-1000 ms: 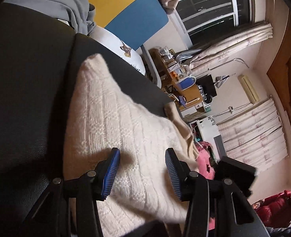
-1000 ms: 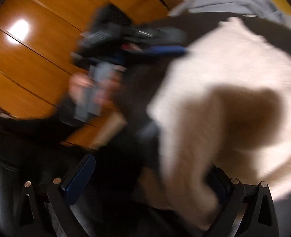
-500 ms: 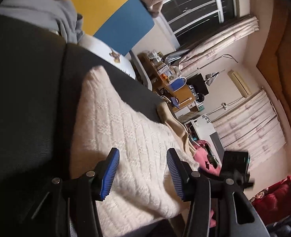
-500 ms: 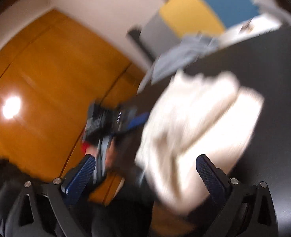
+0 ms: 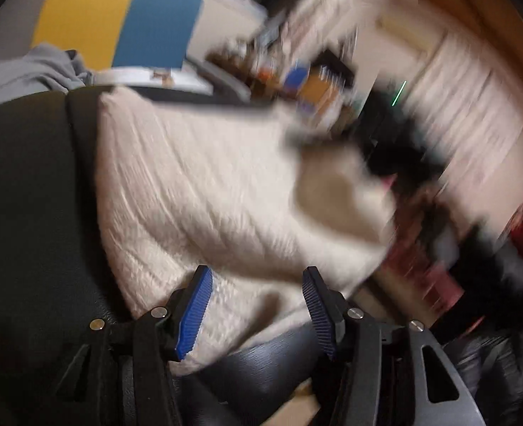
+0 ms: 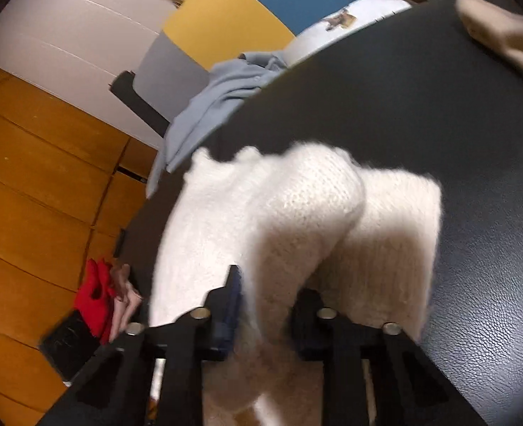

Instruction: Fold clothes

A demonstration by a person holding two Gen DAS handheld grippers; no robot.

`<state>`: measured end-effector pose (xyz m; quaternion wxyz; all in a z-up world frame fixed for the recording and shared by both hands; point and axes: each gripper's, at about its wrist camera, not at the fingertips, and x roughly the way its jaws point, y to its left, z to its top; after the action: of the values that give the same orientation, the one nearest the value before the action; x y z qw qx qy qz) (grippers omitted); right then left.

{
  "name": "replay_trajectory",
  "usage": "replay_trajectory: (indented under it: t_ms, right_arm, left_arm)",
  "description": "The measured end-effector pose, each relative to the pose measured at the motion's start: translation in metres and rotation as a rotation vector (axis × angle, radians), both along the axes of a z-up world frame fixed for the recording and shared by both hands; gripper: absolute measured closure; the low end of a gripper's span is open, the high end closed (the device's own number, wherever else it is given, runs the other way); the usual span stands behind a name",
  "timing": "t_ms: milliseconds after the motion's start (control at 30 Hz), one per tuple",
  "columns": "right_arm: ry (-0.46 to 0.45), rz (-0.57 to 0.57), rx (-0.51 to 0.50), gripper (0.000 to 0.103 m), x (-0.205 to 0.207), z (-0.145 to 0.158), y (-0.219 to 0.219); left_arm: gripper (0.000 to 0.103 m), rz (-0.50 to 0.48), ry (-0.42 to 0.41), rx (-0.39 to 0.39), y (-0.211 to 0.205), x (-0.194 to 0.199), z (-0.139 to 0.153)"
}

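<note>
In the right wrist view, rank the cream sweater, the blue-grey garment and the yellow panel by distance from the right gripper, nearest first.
1. Cream sweater: a fold of it is pinched in the right gripper, on the black surface.
2. Blue-grey garment: bunched beyond the sweater, up and to the left, at the surface's far edge.
3. Yellow panel: farthest, behind the garment at the top.

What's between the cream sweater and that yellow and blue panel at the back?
In the right wrist view, bare black table comes first past the sweater, then a crumpled grey-blue garment at the table's far edge, before the panel.
</note>
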<state>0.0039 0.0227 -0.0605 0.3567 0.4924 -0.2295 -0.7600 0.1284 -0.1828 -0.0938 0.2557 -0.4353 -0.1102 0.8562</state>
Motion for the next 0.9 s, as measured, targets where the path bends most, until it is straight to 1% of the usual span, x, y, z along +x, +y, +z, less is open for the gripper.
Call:
replay_trajectory:
  t_ms: [33, 67, 100, 133, 167, 200, 233, 300, 333, 367, 400, 467, 533, 567, 633, 667, 733, 800, 833, 867, 900]
  right_arm:
    - [0.037, -0.011, -0.022, 0.087, 0.0, 0.011, 0.005]
    - [0.091, -0.02, -0.021, 0.088, 0.001, 0.025, 0.009]
    - [0.138, -0.019, 0.022, 0.088, 0.002, 0.035, 0.012]
    - [0.163, -0.014, 0.106, 0.088, 0.002, 0.038, 0.012]
    - [0.178, -0.004, 0.228, 0.088, 0.002, 0.032, 0.009]
    - [0.183, 0.018, 0.361, 0.088, 0.003, 0.018, 0.004]
    - [0.176, 0.032, 0.425, 0.088, 0.005, 0.004, 0.003]
    - [0.162, 0.012, 0.403, 0.088, 0.009, -0.015, 0.014]
    - [0.15, -0.008, 0.38, 0.083, 0.009, -0.022, 0.02]
    - [0.133, -0.039, 0.334, 0.081, 0.008, -0.025, 0.028]
    - [0.121, -0.047, 0.287, 0.081, 0.006, -0.027, 0.034]
    - [0.085, -0.052, 0.202, 0.078, 0.003, -0.029, 0.045]
    - [0.049, -0.046, 0.099, 0.065, 0.004, -0.025, 0.055]
    - [0.048, -0.034, 0.052, 0.062, 0.008, -0.021, 0.057]
    - [0.045, -0.003, -0.041, 0.049, 0.019, -0.012, 0.063]
    - [0.042, 0.032, -0.076, 0.046, 0.028, -0.01, 0.066]
    - [0.038, 0.099, -0.1, 0.042, 0.046, -0.01, 0.066]
    - [0.038, 0.15, -0.073, 0.038, 0.064, -0.011, 0.061]
    - [0.038, 0.176, -0.06, 0.038, 0.074, -0.011, 0.059]
    - [0.04, 0.196, -0.038, 0.039, 0.083, -0.011, 0.058]
    - [0.04, 0.205, -0.008, 0.048, 0.09, -0.012, 0.058]
  left_arm:
    - [0.049, -0.011, -0.004, -0.014, 0.004, 0.0, -0.001]
    - [0.05, -0.019, -0.006, -0.024, 0.007, 0.0, -0.001]
    - [0.051, -0.025, -0.027, -0.007, 0.009, -0.001, -0.002]
    - [0.051, -0.041, -0.041, 0.008, 0.012, 0.0, -0.002]
    - [0.051, -0.053, -0.046, 0.001, 0.017, 0.002, -0.002]
    - [0.052, -0.065, -0.05, -0.01, 0.021, 0.005, -0.003]
    - [0.052, -0.069, -0.059, -0.019, 0.025, 0.007, -0.002]
    - [0.052, -0.065, -0.107, 0.031, 0.025, 0.006, -0.001]
    - [0.052, -0.063, -0.133, 0.058, 0.025, 0.005, 0.0]
    - [0.052, -0.072, -0.158, 0.108, 0.023, 0.004, 0.003]
    - [0.052, -0.082, -0.184, 0.161, 0.021, 0.003, 0.006]
    - [0.052, -0.081, -0.148, 0.208, 0.016, -0.002, 0.019]
    - [0.051, -0.052, -0.093, 0.195, 0.01, -0.015, 0.03]
    - [0.051, -0.034, -0.07, 0.184, 0.007, -0.021, 0.033]
    - [0.051, -0.022, -0.045, 0.198, 0.007, -0.035, 0.036]
    - [0.051, -0.018, -0.032, 0.204, 0.007, -0.042, 0.037]
    - [0.051, -0.009, -0.007, 0.215, 0.009, -0.057, 0.039]
    - [0.05, -0.017, 0.015, 0.218, 0.017, -0.074, 0.04]
    - [0.05, -0.025, 0.022, 0.208, 0.021, -0.082, 0.042]
    - [0.05, -0.034, 0.026, 0.191, 0.028, -0.09, 0.042]
    - [0.05, -0.044, 0.031, 0.173, 0.036, -0.099, 0.041]
